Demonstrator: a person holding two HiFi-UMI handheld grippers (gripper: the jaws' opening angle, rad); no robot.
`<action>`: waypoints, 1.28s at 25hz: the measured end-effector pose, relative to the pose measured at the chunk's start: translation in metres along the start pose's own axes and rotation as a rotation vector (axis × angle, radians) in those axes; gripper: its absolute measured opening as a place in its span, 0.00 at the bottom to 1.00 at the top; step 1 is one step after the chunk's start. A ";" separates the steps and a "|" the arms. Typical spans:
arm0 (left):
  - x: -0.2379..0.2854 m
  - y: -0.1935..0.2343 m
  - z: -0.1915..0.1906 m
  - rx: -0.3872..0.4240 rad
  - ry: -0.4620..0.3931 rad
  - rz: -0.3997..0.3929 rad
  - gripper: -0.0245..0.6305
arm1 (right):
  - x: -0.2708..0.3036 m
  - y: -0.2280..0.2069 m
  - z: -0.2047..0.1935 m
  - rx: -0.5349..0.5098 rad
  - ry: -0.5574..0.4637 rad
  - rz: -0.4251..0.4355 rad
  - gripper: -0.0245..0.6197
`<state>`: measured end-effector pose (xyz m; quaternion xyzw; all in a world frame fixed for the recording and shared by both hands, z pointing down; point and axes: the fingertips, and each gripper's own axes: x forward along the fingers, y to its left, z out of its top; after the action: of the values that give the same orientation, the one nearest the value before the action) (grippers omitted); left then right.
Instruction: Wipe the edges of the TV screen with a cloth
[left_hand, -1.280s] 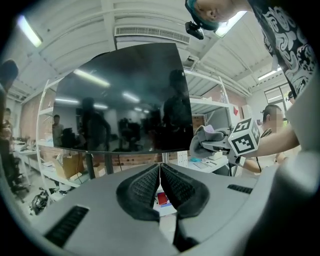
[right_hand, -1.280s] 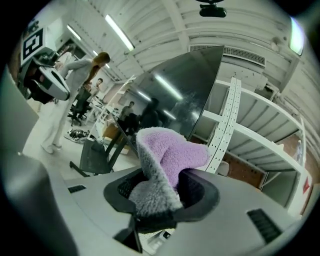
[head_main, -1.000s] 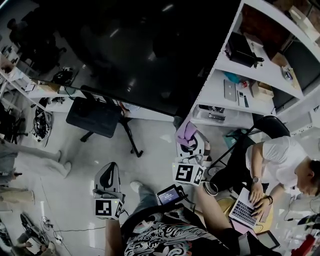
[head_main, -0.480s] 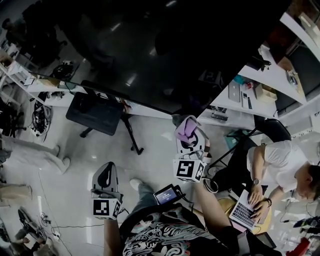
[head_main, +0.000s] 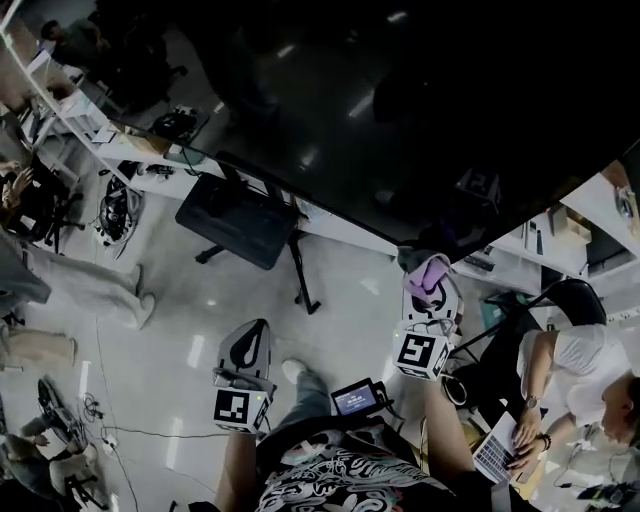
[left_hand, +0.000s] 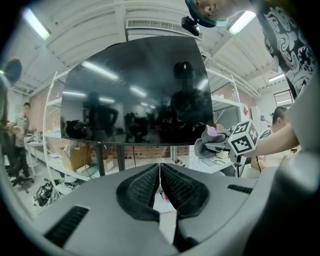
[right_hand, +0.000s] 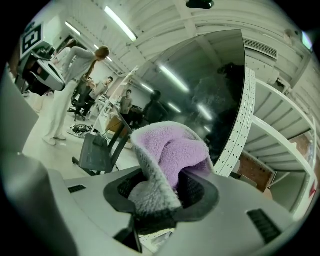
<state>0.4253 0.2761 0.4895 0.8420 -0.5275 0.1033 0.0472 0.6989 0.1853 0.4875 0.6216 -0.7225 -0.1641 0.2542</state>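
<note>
Left claw (left_hand: 159, 182): the jaws meet pad to pad with nothing between them. It is held low and in front of the body, well apart from the set, and takes no part in the work.

Right claw (right_hand: 162, 197): it is clamped on the cloth (right_hand: 170, 157), a purple pile with a grey backing. The cloth is bunched and stands up out of the jaws as a thick wad.

From the head view, the right claw (head_main: 430, 300) carries the cloth (head_main: 431, 274) just beside the lower right corner of the TV screen (head_main: 400, 100). From the left gripper view, the cloth (left_hand: 212, 143) sits close under the bottom edge of the TV screen (left_hand: 135, 90), near that same corner.

Progress, as a judgement: the cloth is gripped and brought to the frame, so the wipe is either at its start or working the bottom right corner. No view shows any edge as finished, and most of the border looks to be left.

Hard to make out:
- No view settles whether the cloth touches the frame or hangs just off it.
- The glass is dark and full of ceiling-light reflections, so smears or cleaned strips cannot be read.
- The upper edge of the set is cut off in the head view.
- In the right gripper view a white perforated shelving upright (right_hand: 239, 130) crowds the right edge.

Beyond it, a person at a laptop (head_main: 560, 380) sits beside the shelving.
</note>
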 end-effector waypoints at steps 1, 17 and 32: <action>-0.002 0.004 -0.001 -0.003 -0.003 0.008 0.07 | 0.000 0.002 0.001 0.000 0.000 0.002 0.33; -0.007 0.082 0.003 -0.076 -0.077 0.134 0.07 | 0.038 0.033 0.030 0.065 0.009 0.035 0.33; -0.012 0.128 0.005 -0.075 -0.092 0.177 0.07 | 0.052 0.054 0.054 0.082 0.020 0.046 0.33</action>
<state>0.3063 0.2295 0.4784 0.7935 -0.6050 0.0486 0.0451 0.6193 0.1390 0.4819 0.6164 -0.7401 -0.1224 0.2396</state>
